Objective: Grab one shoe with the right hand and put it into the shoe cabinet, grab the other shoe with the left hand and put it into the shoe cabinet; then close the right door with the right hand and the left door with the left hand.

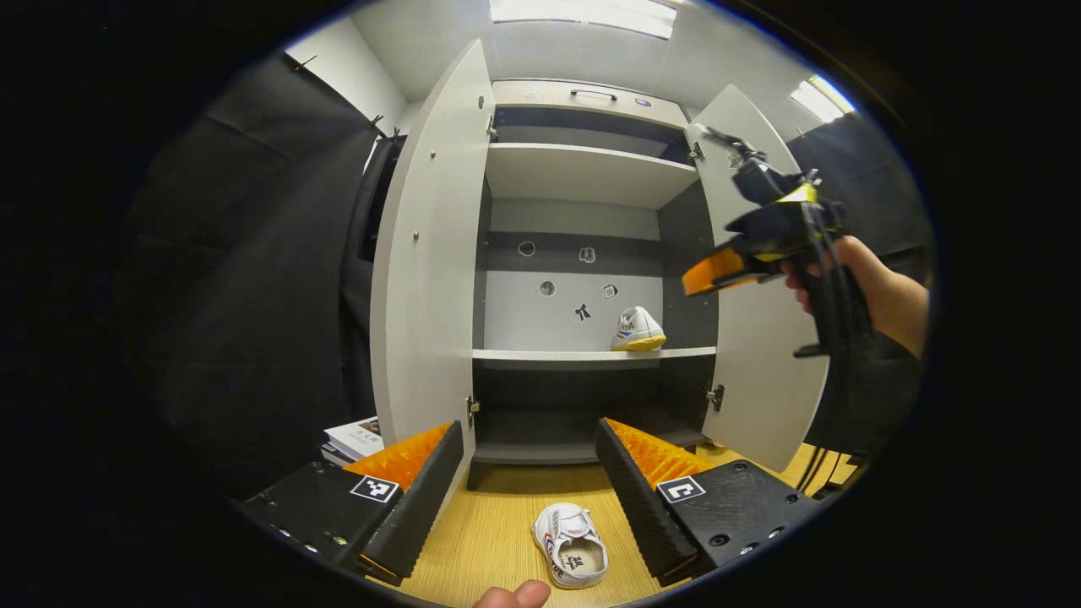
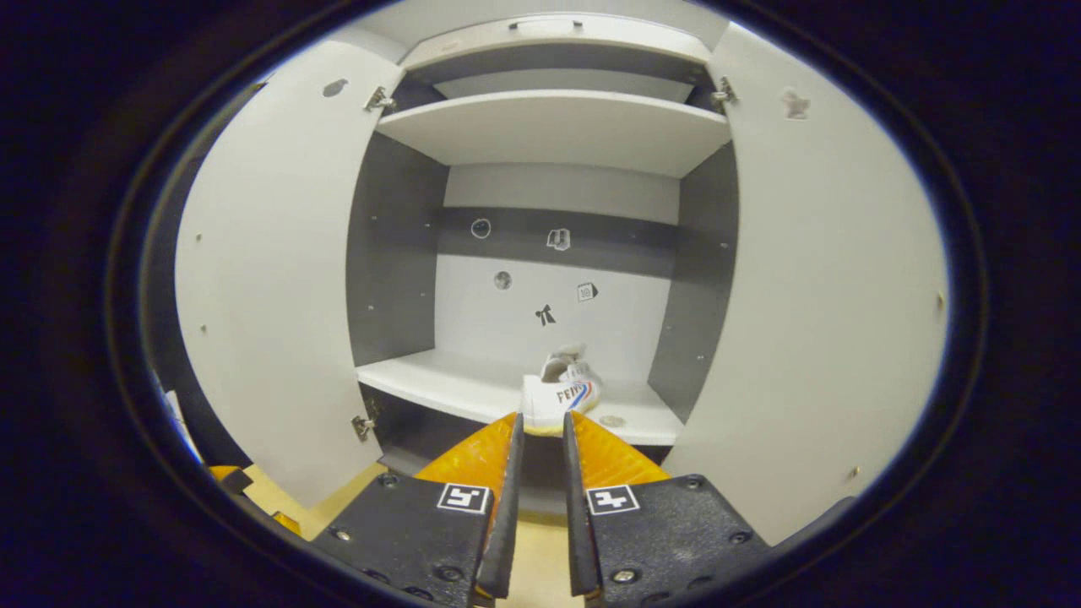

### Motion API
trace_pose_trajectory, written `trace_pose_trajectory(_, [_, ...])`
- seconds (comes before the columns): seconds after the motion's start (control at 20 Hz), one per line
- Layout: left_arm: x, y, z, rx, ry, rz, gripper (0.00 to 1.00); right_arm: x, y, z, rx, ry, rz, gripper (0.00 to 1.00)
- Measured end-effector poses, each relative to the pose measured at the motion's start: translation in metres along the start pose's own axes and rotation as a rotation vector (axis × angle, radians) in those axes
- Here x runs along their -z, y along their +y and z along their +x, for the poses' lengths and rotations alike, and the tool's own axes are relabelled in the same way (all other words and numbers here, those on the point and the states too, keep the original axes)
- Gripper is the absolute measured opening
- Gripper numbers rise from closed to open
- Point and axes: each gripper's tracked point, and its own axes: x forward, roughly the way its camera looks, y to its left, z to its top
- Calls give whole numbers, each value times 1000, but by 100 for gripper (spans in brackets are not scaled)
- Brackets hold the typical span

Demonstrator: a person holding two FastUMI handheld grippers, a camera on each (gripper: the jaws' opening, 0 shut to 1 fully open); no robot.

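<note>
One white shoe (image 1: 638, 329) with a yellow sole sits on the right part of the cabinet's middle shelf (image 1: 540, 356). Its mate (image 1: 570, 545) lies on the wooden floor, opening up, just below and between my left gripper's fingers. My left gripper (image 1: 528, 431) is open and holds nothing. A hand carries my right gripper (image 1: 697, 279) in front of the right door (image 1: 760, 380), above and to the right of the shelved shoe. In the right gripper view that shoe (image 2: 562, 388) lies just beyond my right gripper (image 2: 540, 418), whose jaws are almost together with nothing between them.
Both cabinet doors stand wide open, the left door (image 1: 426, 253) and the right door (image 2: 819, 295). The upper shelf (image 1: 583, 173) is bare. A stack of magazines (image 1: 355, 439) lies on the floor left of the cabinet. A thumb (image 1: 511, 595) shows at the bottom edge.
</note>
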Motion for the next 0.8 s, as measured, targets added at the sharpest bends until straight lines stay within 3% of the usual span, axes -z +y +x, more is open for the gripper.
trace_pose_trajectory(0.15, [3,-1,-3,-8,11,4,95,23,-1,-40,13,-90,24,32])
trace_pose_trajectory(0.4, [7,-7,-10,-4,24,45,95,61,-10,-90,50,-136,43,50])
trace_pose_trajectory(0.6, [16,-20,-12,19,47,62,95,69,-19,-114,76,-176,66,67])
trace_pose_trajectory(0.65, [19,-22,-12,24,55,61,95,70,-18,-118,78,-191,66,77])
trace_pose_trajectory(0.8, [33,-27,-12,29,95,66,96,70,-19,-128,71,-217,57,91])
